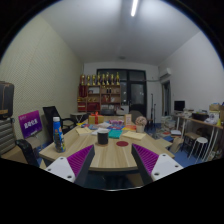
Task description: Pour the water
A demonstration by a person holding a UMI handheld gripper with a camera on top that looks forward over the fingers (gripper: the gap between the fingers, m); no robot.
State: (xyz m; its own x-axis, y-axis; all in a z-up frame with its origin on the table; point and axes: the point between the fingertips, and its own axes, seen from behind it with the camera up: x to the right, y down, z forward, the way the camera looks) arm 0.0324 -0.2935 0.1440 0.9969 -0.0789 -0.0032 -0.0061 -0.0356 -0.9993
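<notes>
A dark cup (102, 136) stands on the wooden table (112, 157) near the middle of the frame, beyond the fingertips and slightly left of the gap between them. The gripper (112, 163) is open and holds nothing, its purple pads (80, 160) spread wide at the bottom of the frame. A blue bottle (57, 131) stands upright at the table's left, with a shelf unit (103, 92) against the far wall.

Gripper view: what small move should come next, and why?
Probably move the gripper forward toward the dark cup on the wooden table. The jaws stand open with nothing between them, and the cup sits well beyond them.
</notes>
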